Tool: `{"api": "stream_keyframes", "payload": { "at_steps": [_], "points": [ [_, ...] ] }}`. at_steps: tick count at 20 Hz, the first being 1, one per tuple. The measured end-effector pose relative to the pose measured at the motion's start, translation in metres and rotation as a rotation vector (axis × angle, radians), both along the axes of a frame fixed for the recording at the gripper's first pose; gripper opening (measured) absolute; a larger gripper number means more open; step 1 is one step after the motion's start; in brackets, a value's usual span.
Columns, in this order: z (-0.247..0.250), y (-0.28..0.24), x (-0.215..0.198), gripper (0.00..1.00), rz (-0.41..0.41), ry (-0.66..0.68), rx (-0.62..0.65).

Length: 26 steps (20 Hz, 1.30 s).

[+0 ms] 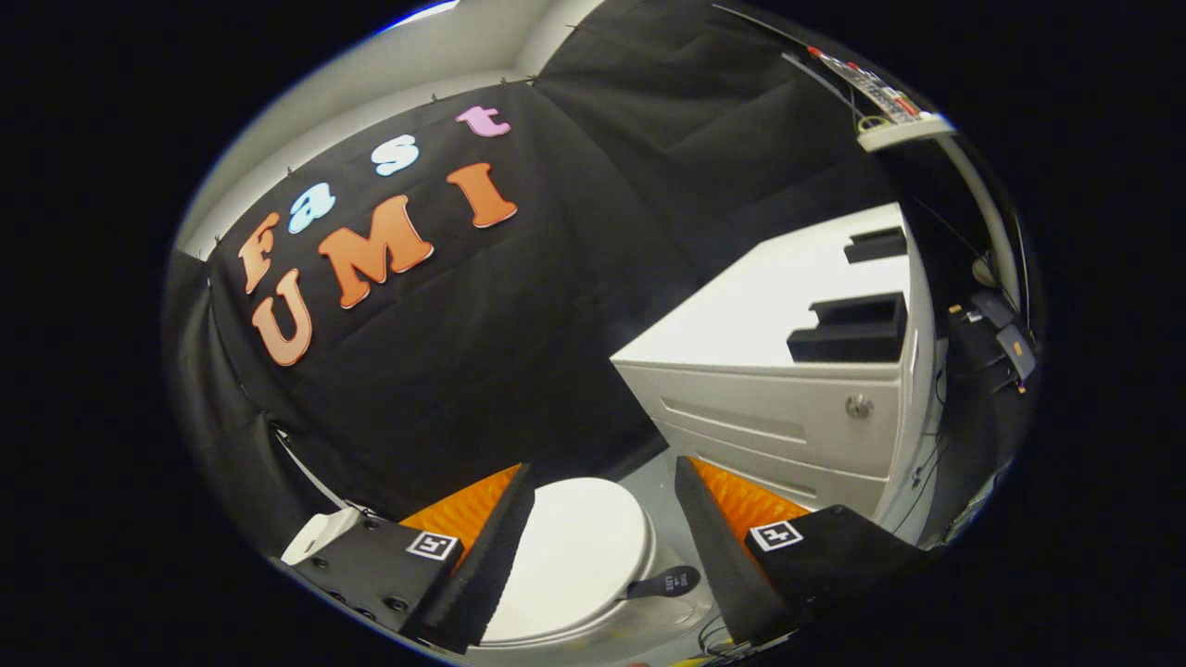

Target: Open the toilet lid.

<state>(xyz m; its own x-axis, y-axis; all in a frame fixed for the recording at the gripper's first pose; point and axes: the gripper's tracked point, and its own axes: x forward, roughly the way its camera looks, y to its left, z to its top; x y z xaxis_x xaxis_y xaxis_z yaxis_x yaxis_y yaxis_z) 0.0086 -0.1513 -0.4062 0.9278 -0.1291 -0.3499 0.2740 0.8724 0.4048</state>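
Toilet lid (579,547), closed, lying below and between the wide-spread, empty jaws of the gripper (602,565), its dark pull tab (669,583) nearer the right finger.

Glossy plastic toilet lid (574,547)

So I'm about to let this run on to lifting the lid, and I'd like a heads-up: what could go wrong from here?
1. The tool hangs open above the closed toilet lid, touching nothing; closing now would probably grab air.
2. The small dark pull tab at the lid's edge looks thin, so the fingers could slip off it.
3. The white drawer cabinet stands close beside the toilet; a wide swing might clip it.
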Motion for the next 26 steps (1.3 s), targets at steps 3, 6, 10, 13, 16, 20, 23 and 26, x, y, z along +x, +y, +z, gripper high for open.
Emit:
{"api": "stream_keyframes", "payload": {
  "at_steps": [3,6,10,13,16,20,23,26],
  "points": [
    [-0.046,-0.001,-0.02,0.99,-0.001,0.106,0.056],
    [-0.077,-0.004,-0.032,0.99,-0.013,0.177,0.12],
    [-0.115,-0.006,-0.041,0.99,-0.05,0.243,0.226],
    [-0.139,-0.008,-0.046,0.99,-0.077,0.275,0.296],
    [-0.158,-0.001,-0.048,0.98,-0.083,0.296,0.384],
    [-0.173,0.007,-0.045,0.9,-0.068,0.31,0.452],
    [-0.181,0.012,-0.043,0.84,-0.062,0.333,0.496],
    [-0.185,0.018,-0.035,0.71,-0.055,0.339,0.54]
  ]
}}
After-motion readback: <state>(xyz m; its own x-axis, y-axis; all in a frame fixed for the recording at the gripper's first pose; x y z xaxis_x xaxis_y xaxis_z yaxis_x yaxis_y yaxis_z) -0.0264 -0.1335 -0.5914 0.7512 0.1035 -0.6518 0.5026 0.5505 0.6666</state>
